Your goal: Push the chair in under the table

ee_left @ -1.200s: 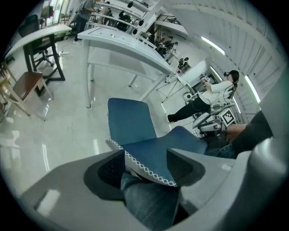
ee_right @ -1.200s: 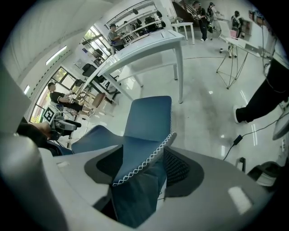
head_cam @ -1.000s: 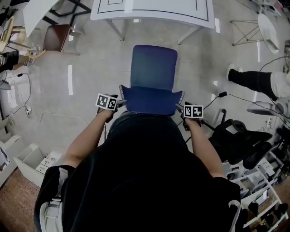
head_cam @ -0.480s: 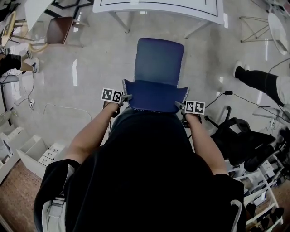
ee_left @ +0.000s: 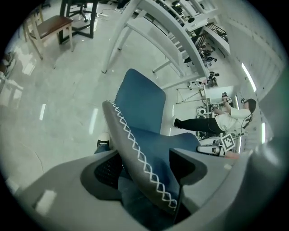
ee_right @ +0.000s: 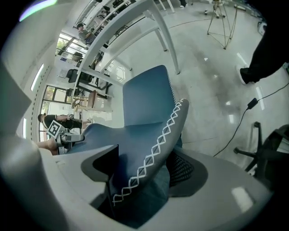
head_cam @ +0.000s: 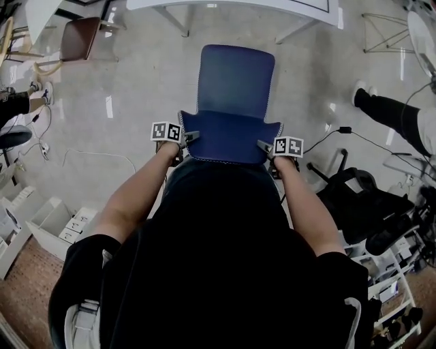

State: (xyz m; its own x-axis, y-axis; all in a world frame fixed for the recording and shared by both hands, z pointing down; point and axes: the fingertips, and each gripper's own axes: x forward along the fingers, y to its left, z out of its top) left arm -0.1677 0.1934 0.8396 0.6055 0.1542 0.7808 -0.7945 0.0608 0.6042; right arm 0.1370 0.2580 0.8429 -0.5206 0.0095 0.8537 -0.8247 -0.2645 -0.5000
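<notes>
A blue chair (head_cam: pixel 235 75) stands on the floor, its seat toward the white table (head_cam: pixel 225 3) at the top edge. Its stitched backrest (head_cam: pixel 231 136) is nearest me. My left gripper (head_cam: pixel 189 138) straddles the backrest's top left corner, my right gripper (head_cam: pixel 264 146) the top right corner. In the left gripper view the stitched backrest rim (ee_left: pixel 135 149) runs between the wide jaws of the left gripper (ee_left: pixel 143 153). The right gripper (ee_right: pixel 146 155) has just been opening its jaws, with the backrest rim (ee_right: pixel 153 149) between them and no firm press showing.
A brown wooden chair (head_cam: pixel 80 37) stands at the far left. A black office chair (head_cam: pixel 361 204) and shelves sit close on the right, with a cable (head_cam: pixel 354 133) on the floor. A person's leg (head_cam: pixel 385 112) reaches in from the right. White boxes (head_cam: pixel 51 228) lie at lower left.
Both grippers have come forward and down from beside the backrest onto its top corners. The chair shows no clear movement toward the table.
</notes>
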